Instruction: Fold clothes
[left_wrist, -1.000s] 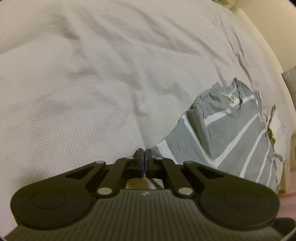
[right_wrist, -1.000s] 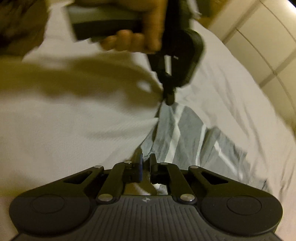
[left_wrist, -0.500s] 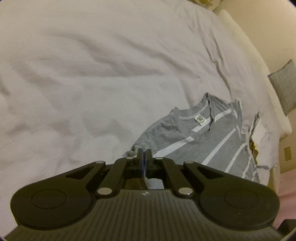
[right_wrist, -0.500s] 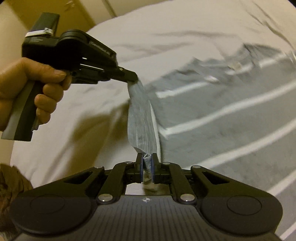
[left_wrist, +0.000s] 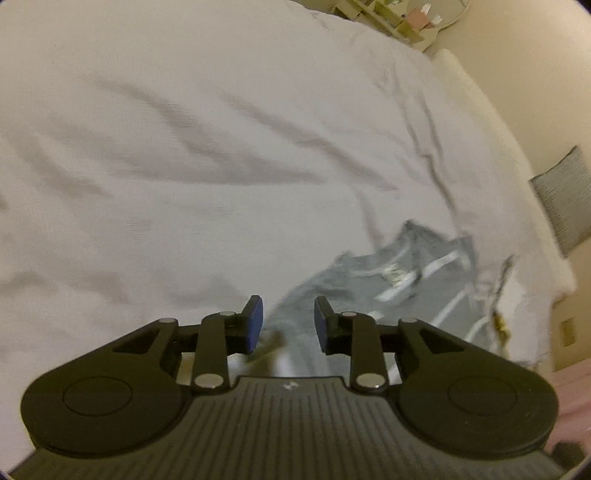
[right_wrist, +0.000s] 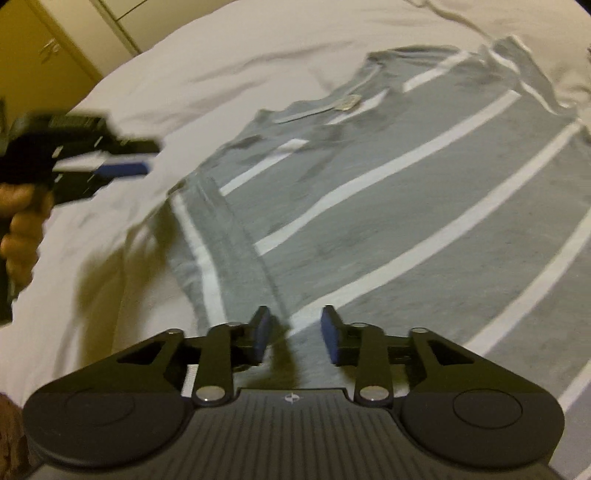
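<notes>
A grey T-shirt with white stripes (right_wrist: 388, 192) lies spread flat on the white bed, its collar and label toward the far side; the left wrist view catches the grey T-shirt (left_wrist: 399, 288) at lower right. Its near sleeve (right_wrist: 207, 251) rests flat on the sheet. My right gripper (right_wrist: 295, 334) hovers open just above the shirt beside that sleeve, holding nothing. My left gripper (left_wrist: 287, 324) is open too, over the shirt's edge, with nothing between its pads. In the right wrist view, the left gripper (right_wrist: 125, 162) appears blurred at the left, held by a hand (right_wrist: 22, 229).
The white bedspread (left_wrist: 184, 166) is wrinkled and stretches far to the left. A grey cushion (left_wrist: 565, 206) leans at the bed's right side. A crumpled white and yellow cloth (left_wrist: 506, 310) lies past the shirt. A shelf with small items (left_wrist: 406, 18) stands behind the bed.
Both grippers were shut on the shirt's sleeve, lifting it between them. Now both have opened and let go, and the sleeve lies flat. The left gripper has drawn away to the left.
</notes>
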